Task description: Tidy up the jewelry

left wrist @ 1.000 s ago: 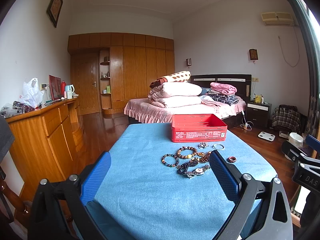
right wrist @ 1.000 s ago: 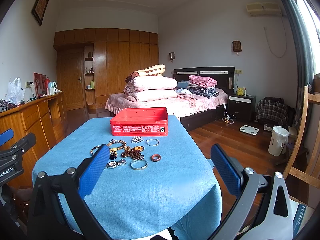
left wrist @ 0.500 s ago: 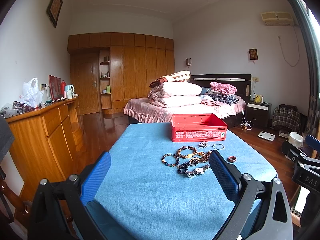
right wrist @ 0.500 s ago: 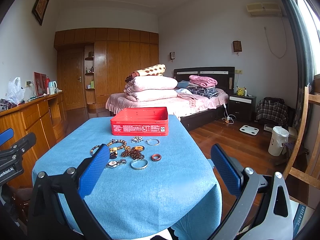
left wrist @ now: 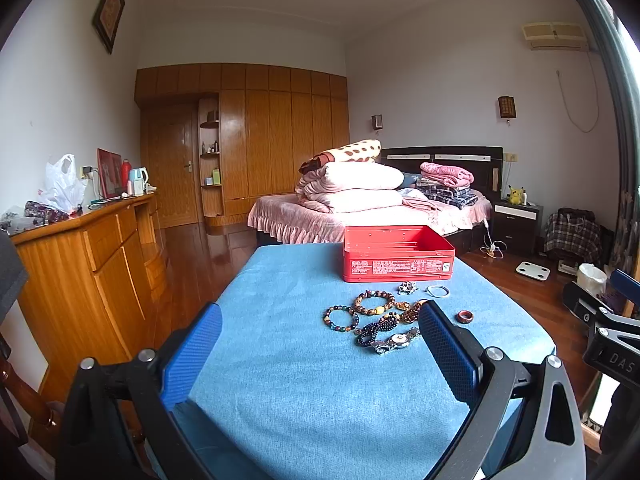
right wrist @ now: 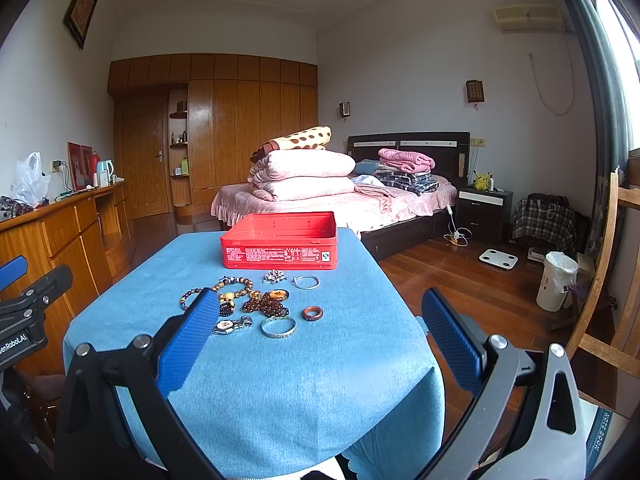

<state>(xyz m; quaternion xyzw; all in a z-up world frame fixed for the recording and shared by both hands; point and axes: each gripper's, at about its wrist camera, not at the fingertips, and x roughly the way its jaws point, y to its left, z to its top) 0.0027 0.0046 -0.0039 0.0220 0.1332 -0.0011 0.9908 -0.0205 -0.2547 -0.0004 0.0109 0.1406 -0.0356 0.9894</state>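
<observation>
A bed [right wrist: 344, 204] with a dark headboard [right wrist: 408, 146] stands against the white far wall, piled with folded quilts [right wrist: 304, 172]. Left of the bed runs a wooden wardrobe [right wrist: 240, 128]; right of it, a nightstand [right wrist: 484, 210]. A wooden dresser [left wrist: 88, 256] lines the left wall, well apart from the bed. The wood floor [right wrist: 460, 280] shines in daylight.

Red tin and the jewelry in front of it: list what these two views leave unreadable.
- Red tin floor: hidden by its front wall in both views, so contents unknown.
- Tin label print: too small to read.
- Silver bangle: hidden in the left view behind a finger of the left hand-held gripper.
- Watch: partly covered in the right view by a finger of the right hand-held gripper.
</observation>
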